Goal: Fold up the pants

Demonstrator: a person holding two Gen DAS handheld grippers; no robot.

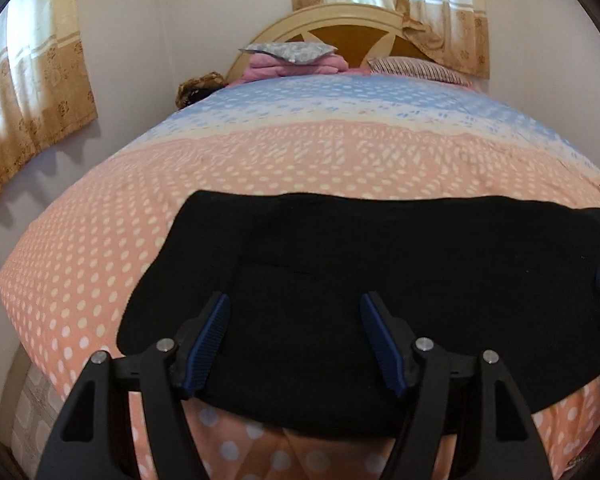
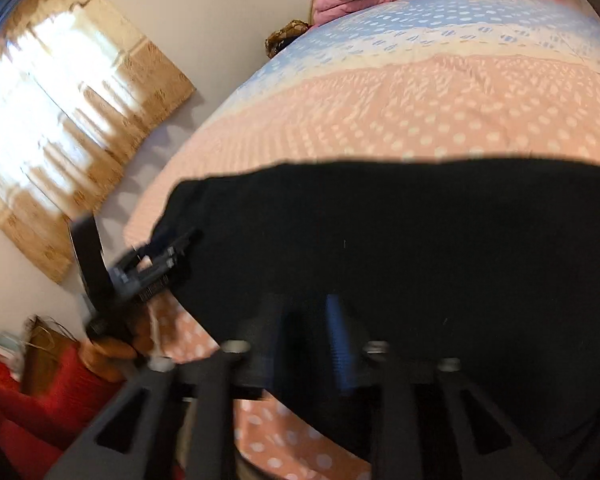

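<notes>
The black pants (image 1: 380, 280) are laid flat across the near end of a bed, on a bedspread (image 1: 260, 152) that is peach with white dots and turns blue toward the headboard (image 1: 340, 32). Their near edge runs close to the bed's edge

In the left wrist view, the left gripper (image 1: 294, 344) is seen over the near part of the pants with its 2 blue-padded fingers (image 1: 210, 344) spread apart; only flat cloth is seen in the gap, and nothing is pinched

The right wrist view is blurred. The right gripper (image 2: 304, 340) is seen above the near edge of the pants with a gap between its jaws and nothing clamped. At the left of that view the left gripper is seen at the pants' left edge, held by a hand (image 2: 112, 344)

Pillows (image 1: 288, 54) are stacked at the headboard, and curtains (image 1: 32, 92) hang at the windows
</notes>
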